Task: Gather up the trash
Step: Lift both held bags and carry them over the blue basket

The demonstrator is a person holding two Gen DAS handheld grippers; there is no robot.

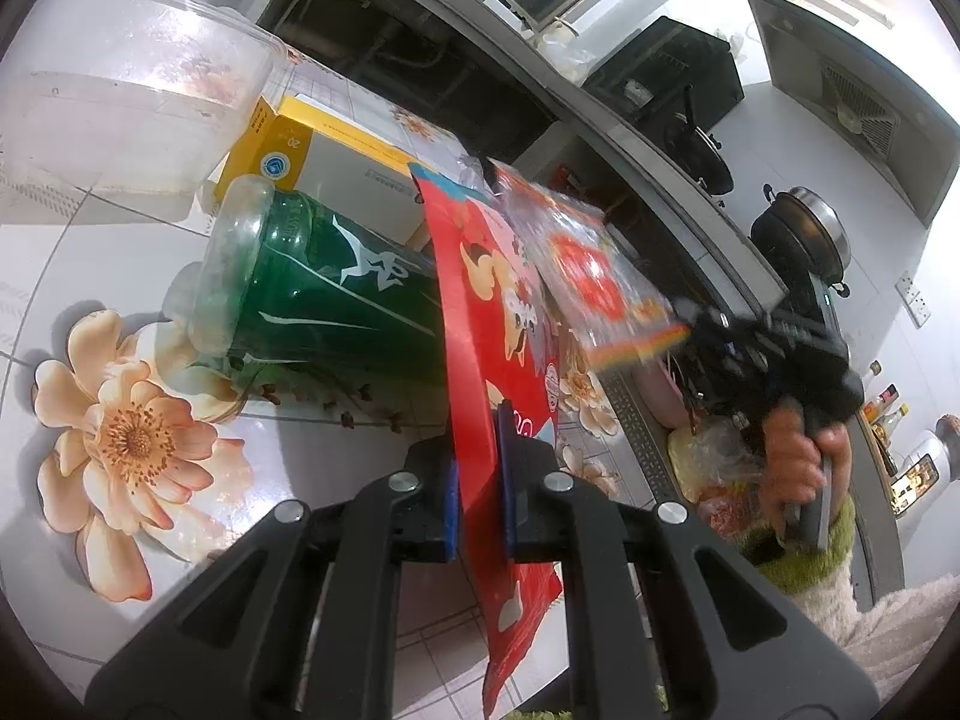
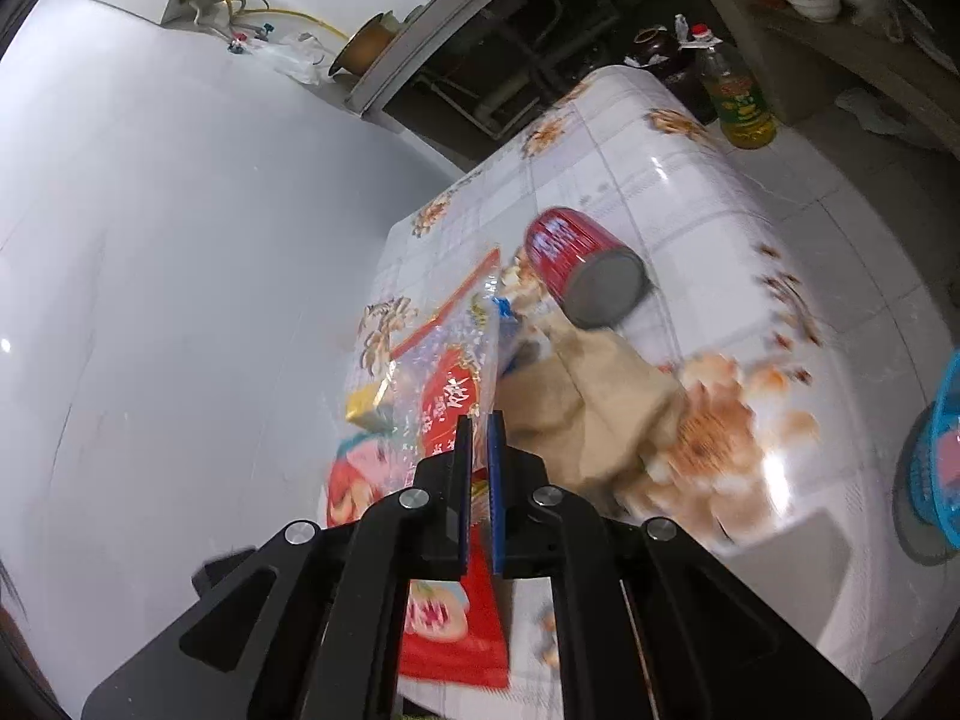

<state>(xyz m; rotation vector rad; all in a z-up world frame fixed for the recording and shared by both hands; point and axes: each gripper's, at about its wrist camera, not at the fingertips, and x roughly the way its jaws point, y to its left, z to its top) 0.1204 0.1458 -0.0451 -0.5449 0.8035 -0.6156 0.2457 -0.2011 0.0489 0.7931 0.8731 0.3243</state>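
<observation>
Holding the red wrapper (image 1: 480,360) pinched upright in your left tool (image 1: 478,480), you have the right tool (image 2: 478,480) pinching the clear wrapper (image 2: 444,372); the blue basket (image 2: 936,468) lies to its right.

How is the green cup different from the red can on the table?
The green cup is see-through plastic with white markings, while the red can is solid, with a grey metal end. The green cup lies beside a yellow box, while the red can lies next to a crumpled brown paper bag. Both lie tipped on their sides on the flowered table, and neither gripper holds them.
</observation>
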